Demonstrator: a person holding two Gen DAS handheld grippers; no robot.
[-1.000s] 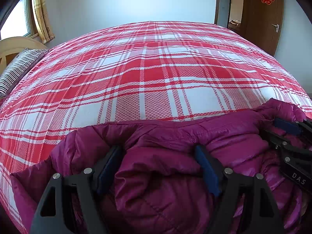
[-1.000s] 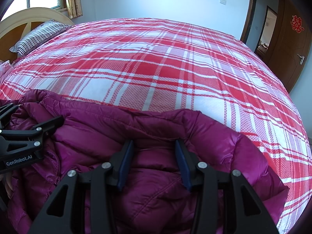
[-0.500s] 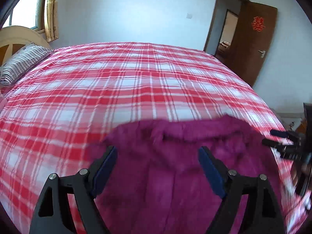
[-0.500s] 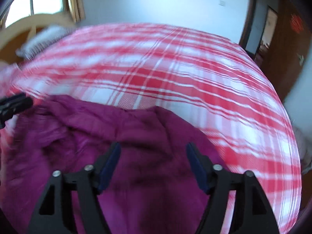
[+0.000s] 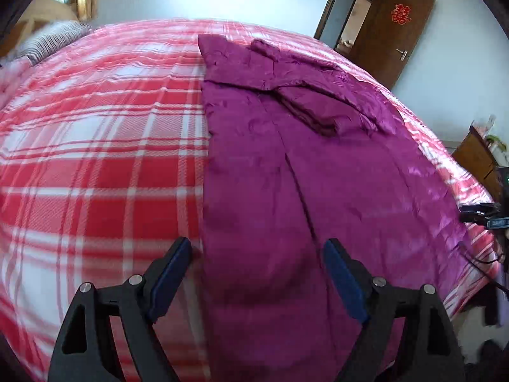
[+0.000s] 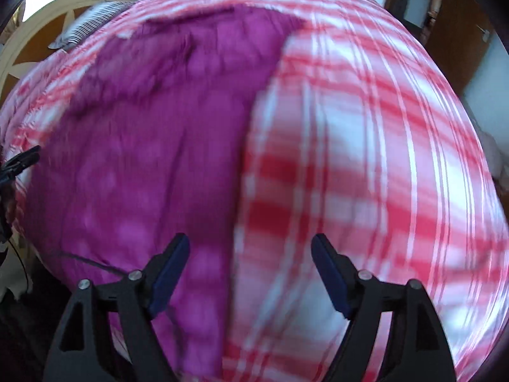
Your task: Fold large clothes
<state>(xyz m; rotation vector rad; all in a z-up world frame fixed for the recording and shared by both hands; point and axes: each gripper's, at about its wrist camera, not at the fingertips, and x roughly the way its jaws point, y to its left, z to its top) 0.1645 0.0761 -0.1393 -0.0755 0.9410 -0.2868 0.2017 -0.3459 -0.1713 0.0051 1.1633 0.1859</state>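
The magenta padded coat (image 5: 318, 165) lies spread out long and flat on the bed (image 5: 95, 127), running from the near edge toward the far edge, its shiny quilted fabric creased down the middle and one sleeve folded across the upper part. In the left wrist view its straight left side runs up the middle of the bed.

The left gripper (image 5: 257, 273) hangs above the coat's near end with its two blue-padded fingers (image 5: 171, 273) standing wide apart; nothing is between the pads and they touch no cloth. The right gripper (image 6: 249, 270) hangs over the coat's other side edge, where magenta meets plaid; its jaws are opening, already wide, with nothing pinched between them. Both grippers tilt steeply down at the bed. Each one's tip shows at the rim of the other's view.

The bed cover is a red and white plaid, smooth and flat. A striped pillow (image 5: 54, 38) sits at the far left corner by a pale wooden headboard (image 6: 47, 28). A brown door (image 5: 397, 31) with a red paper ornament stands open beyond the far right corner.
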